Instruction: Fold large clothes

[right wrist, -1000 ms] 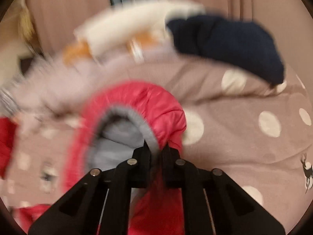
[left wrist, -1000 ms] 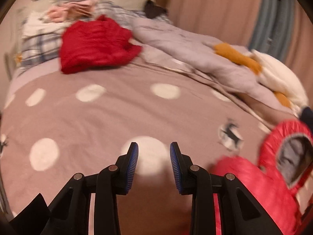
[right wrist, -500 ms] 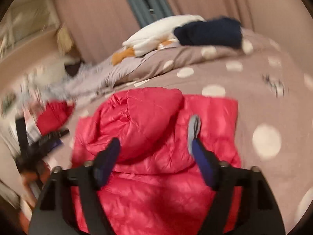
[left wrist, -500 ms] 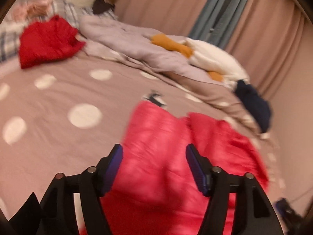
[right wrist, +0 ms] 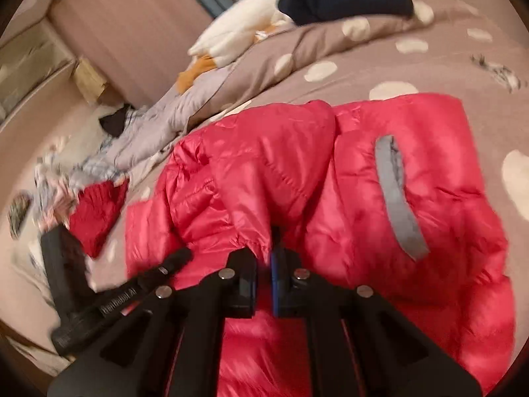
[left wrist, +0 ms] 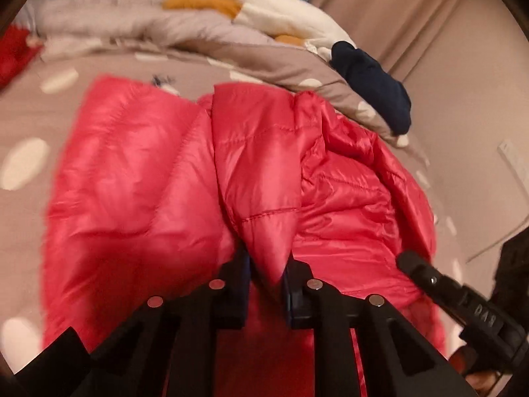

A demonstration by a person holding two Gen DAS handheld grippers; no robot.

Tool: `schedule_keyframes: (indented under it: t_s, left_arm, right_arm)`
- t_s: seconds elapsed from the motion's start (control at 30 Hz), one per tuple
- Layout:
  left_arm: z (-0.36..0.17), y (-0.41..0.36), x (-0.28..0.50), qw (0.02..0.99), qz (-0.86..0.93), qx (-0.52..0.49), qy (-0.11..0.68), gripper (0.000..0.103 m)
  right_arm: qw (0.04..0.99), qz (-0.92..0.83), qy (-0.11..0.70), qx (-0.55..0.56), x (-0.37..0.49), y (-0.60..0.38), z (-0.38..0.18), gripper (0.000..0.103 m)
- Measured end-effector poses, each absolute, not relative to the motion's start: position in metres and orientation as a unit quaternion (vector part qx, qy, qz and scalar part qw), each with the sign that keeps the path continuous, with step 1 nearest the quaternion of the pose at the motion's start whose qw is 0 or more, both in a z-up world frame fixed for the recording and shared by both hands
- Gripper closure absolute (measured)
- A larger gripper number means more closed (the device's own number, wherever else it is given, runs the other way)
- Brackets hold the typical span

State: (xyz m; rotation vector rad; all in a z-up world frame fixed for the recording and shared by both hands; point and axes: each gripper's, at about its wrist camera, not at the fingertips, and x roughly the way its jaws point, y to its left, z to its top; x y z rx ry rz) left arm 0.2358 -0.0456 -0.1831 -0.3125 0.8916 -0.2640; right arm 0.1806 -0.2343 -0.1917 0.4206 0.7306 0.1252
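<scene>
Lying spread over the mauve bedspread with cream polka dots (left wrist: 29, 106): a glossy red quilted puffer jacket (left wrist: 139, 178), hood (right wrist: 264, 152) flopped across its middle, grey-edged pocket slit (right wrist: 396, 198) showing on the panel beside the hood.

Left gripper (left wrist: 266, 278): pinching a puffy ridge of the jacket at its near edge, fingers narrowed onto the fabric bulging up between them.

Right gripper (right wrist: 264, 276): nipping a thin fold at the base of the hood, blue pads almost touching with only fabric between.

Both tools working close together at the jacket's near edge, each showing in the other's camera.

Beyond the jacket's far edge: a rumpled lilac-grey duvet (right wrist: 172, 122), a white and mustard plush toy (left wrist: 284, 16), a navy blue garment (left wrist: 373, 82). Well off from the jacket, a crumpled red knitted garment (right wrist: 96, 211).
</scene>
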Motion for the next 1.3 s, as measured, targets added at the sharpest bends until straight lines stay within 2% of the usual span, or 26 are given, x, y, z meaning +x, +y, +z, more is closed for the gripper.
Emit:
schedule_keyframes:
  t_s: [0.23,0.27,0.3,0.33,0.37,0.4,0.43,0.47,0.6,0.9,1.3]
  left_arm:
    - [-0.181,-0.066,0.177,0.914,-0.056,-0.027,0.401,0.087]
    - [-0.183,-0.065,0.172,0.918,-0.046,-0.015,0.394,0.087]
    - [-0.183,-0.064,0.164,0.924,-0.037,-0.004,0.382,0.083]
    - [-0.184,-0.064,0.157,0.931,-0.02,0.012,0.365,0.072]
    - [-0.188,-0.065,0.159,0.933,-0.002,0.02,0.359,0.062]
    - [-0.19,-0.062,0.159,0.933,0.028,0.023,0.357,0.038]
    - [-0.191,-0.059,0.162,0.933,0.043,0.016,0.356,0.026]
    - [-0.193,-0.052,0.169,0.932,0.045,-0.001,0.36,0.023]
    - [-0.213,-0.032,0.187,0.915,0.017,-0.078,0.395,0.021]
    - [-0.219,-0.043,0.19,0.916,0.016,-0.058,0.396,0.023]
    - [-0.223,-0.05,0.213,0.913,0.009,-0.053,0.405,0.023]
  right_arm:
    - [0.936,0.03,0.339,0.086,0.117,-0.194,-0.191,0.092]
    - [0.939,0.023,0.335,0.078,0.112,-0.19,-0.19,0.088]
    - [0.942,0.007,0.327,0.069,0.104,-0.184,-0.19,0.08]
    - [0.945,-0.005,0.321,0.063,0.104,-0.182,-0.192,0.071]
    - [0.947,-0.027,0.315,0.054,0.102,-0.18,-0.195,0.051]
    - [0.945,-0.06,0.316,0.051,0.1,-0.177,-0.201,0.036]
    - [0.944,-0.07,0.317,0.061,0.105,-0.181,-0.207,0.036]
    - [0.943,-0.067,0.317,0.07,0.103,-0.188,-0.212,0.036]
    - [0.937,-0.066,0.328,0.102,0.109,-0.182,-0.226,0.032]
    - [0.929,-0.091,0.349,0.079,0.128,-0.156,-0.237,0.027]
    - [0.922,-0.108,0.362,0.082,0.15,-0.146,-0.24,0.025]
